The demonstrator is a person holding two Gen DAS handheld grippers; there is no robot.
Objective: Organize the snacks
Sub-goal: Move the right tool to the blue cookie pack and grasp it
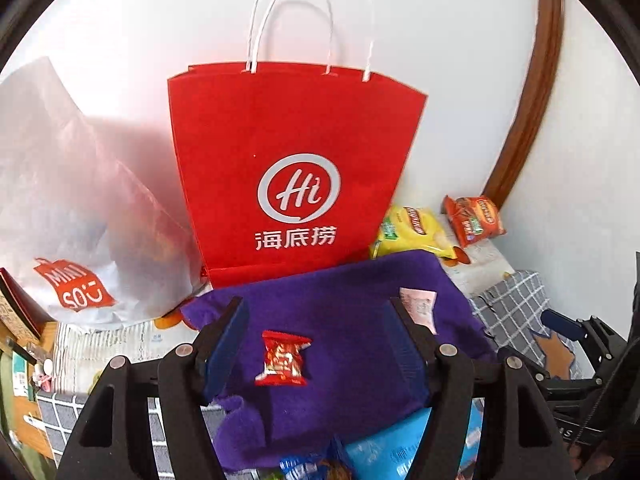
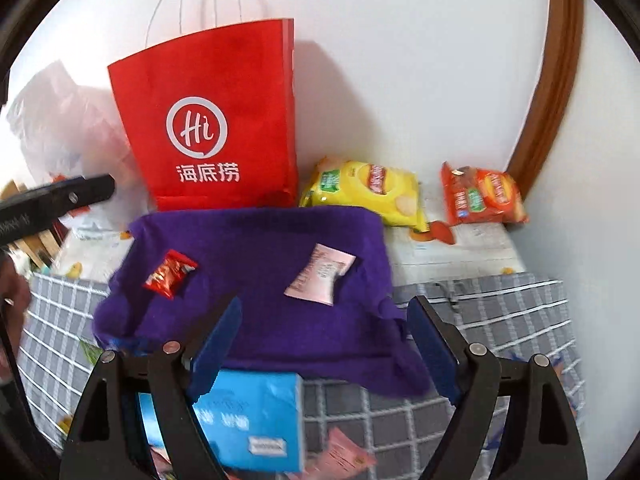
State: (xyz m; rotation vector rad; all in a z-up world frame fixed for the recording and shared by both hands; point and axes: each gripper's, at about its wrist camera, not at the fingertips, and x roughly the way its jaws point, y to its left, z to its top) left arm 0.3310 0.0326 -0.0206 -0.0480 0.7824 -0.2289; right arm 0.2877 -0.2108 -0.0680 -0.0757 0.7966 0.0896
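Note:
A purple cloth (image 1: 352,360) (image 2: 260,312) is spread on the checked surface. On it lie a small red snack packet (image 1: 285,359) (image 2: 170,274) and a pink packet (image 1: 419,307) (image 2: 320,278). My left gripper (image 1: 316,301) hangs open above the cloth. The red packet shows between its blue pads (image 1: 224,344), and neither pad touches it. My right gripper (image 2: 326,300) is open wide over the cloth's near edge with nothing held. The left gripper (image 2: 60,196) also shows at the left edge of the right wrist view.
A red paper bag (image 1: 296,152) (image 2: 208,120) stands against the white wall behind the cloth. A yellow chip bag (image 2: 368,192) and an orange one (image 2: 484,196) lie to its right. A white plastic bag (image 1: 60,200) sits left. A blue box (image 2: 256,420) lies near the front.

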